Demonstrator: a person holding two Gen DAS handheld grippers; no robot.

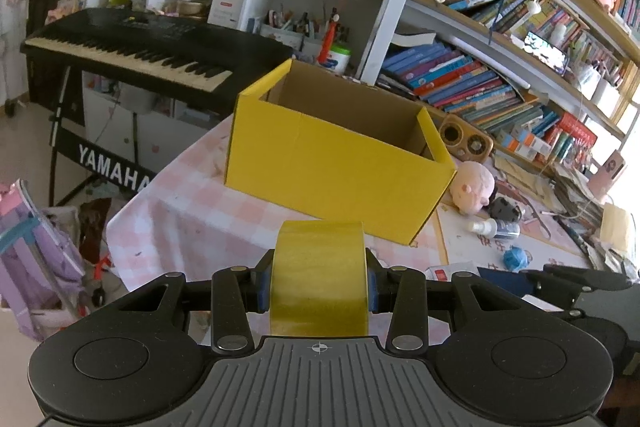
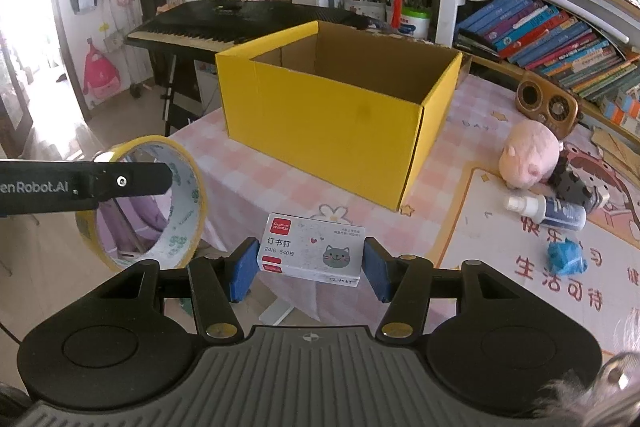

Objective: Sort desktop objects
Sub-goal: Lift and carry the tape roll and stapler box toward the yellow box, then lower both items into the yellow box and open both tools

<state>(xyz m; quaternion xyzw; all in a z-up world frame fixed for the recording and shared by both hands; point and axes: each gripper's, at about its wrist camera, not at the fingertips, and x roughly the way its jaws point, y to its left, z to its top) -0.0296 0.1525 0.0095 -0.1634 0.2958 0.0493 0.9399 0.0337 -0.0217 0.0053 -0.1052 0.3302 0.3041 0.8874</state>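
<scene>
On the pink checked cloth (image 2: 224, 183) stands the yellow box (image 2: 332, 115), open at the top and, as far as its inside shows, empty. Both hands hang short of it, each with something gripped. The left gripper (image 1: 319, 285) has its blue pads pressed on the flat sides of a tape roll (image 1: 319, 277), jaws partly closed and the roll standing on edge between them. The right gripper (image 2: 310, 263) is closed about as far on a staple box (image 2: 314, 253), pinched at its two short ends, label up.

Both items look bound for the box, so the job now is a clean drop. Each should be carried over the near wall and well inside the rim before the jaws part. The roll could run off on its edge if let go high, so lower it first. One hand at a time seems wise, since the grippers sit close together. A pink plush (image 2: 530, 159), a spray bottle (image 2: 548, 211) and a blue wad (image 2: 566, 261) wait to the right.
</scene>
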